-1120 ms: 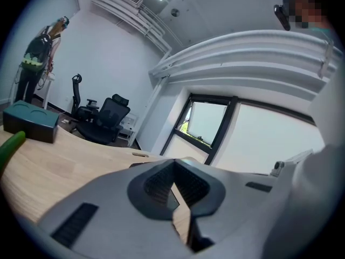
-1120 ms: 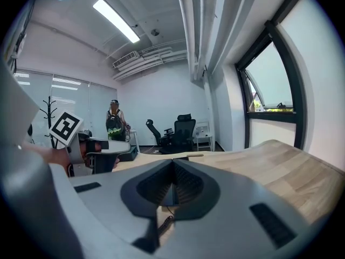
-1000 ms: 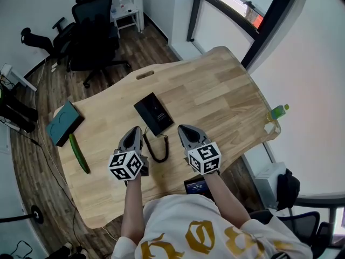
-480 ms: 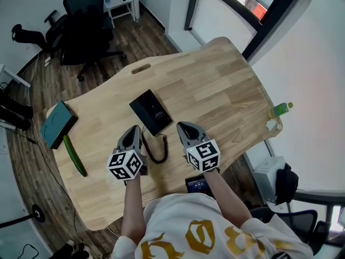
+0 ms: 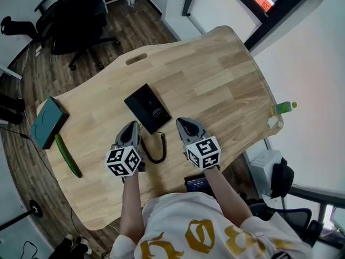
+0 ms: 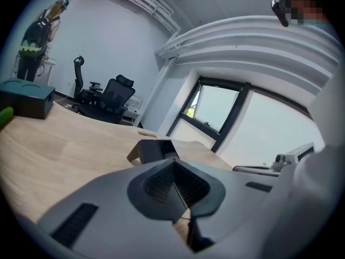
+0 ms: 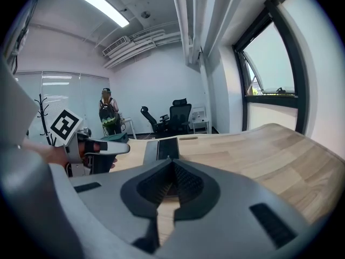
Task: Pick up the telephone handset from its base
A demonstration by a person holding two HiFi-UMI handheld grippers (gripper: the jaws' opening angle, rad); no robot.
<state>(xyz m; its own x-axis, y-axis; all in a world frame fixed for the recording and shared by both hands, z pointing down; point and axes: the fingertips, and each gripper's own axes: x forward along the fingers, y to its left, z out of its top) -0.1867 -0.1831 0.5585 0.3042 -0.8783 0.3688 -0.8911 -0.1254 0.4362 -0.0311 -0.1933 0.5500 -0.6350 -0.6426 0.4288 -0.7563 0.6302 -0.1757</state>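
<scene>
A flat black telephone lies at an angle near the middle of the pale wooden worktop, its handset seated along one long side of the base. A black coiled cord loops from its near end across the wood.

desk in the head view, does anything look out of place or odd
A cucumber lies loose near the desk's left end, beside a teal box: food among office things. The telephone sits askew to the desk's edges, its coiled cord trailing toward the person.
</scene>
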